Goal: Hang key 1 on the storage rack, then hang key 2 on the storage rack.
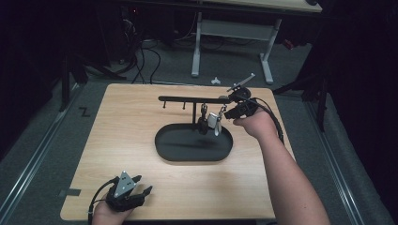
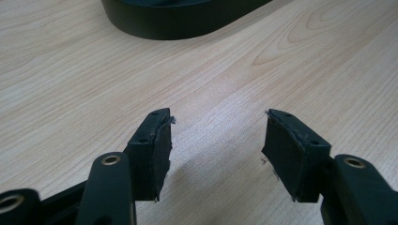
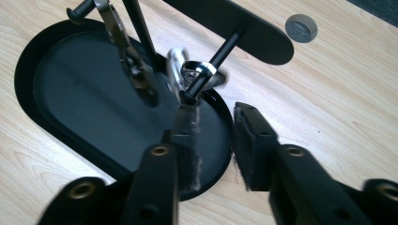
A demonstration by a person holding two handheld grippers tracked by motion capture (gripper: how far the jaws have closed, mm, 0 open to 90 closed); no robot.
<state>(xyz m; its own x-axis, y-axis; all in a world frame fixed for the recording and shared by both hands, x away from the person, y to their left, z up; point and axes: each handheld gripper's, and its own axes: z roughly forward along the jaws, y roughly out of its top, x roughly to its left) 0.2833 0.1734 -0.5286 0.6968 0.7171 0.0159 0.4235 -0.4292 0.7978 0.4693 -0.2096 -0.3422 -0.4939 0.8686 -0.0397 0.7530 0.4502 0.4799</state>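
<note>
black metal makes up the key stand (image 1: 195, 110), the landmark here: an oval tray (image 1: 162, 140) at its base, a post rising from the tray's far side, and a crossbar (image 1: 178, 99) on top with small pegs hanging below it. it sits on the pale wood surface (image 1: 117, 140), a little beyond the middle. from the pegs right of the post hang a dark key fob (image 1: 203, 123) and a silver keyring (image 1: 213, 120) with a shiny clip, both dangling over the right half of the tray. the right claw (image 1: 231, 112) is at the right end of the crossbar, just beside the silver keyring; in the right claw view its jaws stand partly open with nothing between the pads, and the silver keyring (image 3: 185, 75) hangs on a peg just past the tip of the left pad (image 3: 187, 136), so close that touching cannot be told. the post, the dark fob (image 3: 136, 75) and the crossbar's rounded end (image 3: 263, 42) crowd the space right ahead of that claw, with the tray's rim below it. a round grey plug (image 3: 301, 27) lies in the surface beyond the stand's right end. the left claw (image 1: 133, 186) rests well apart from the stand, at the near left edge of the surface, jaws wide open and empty over bare wood, with the tray's near wall (image 2: 178, 23) ahead of it.
</note>
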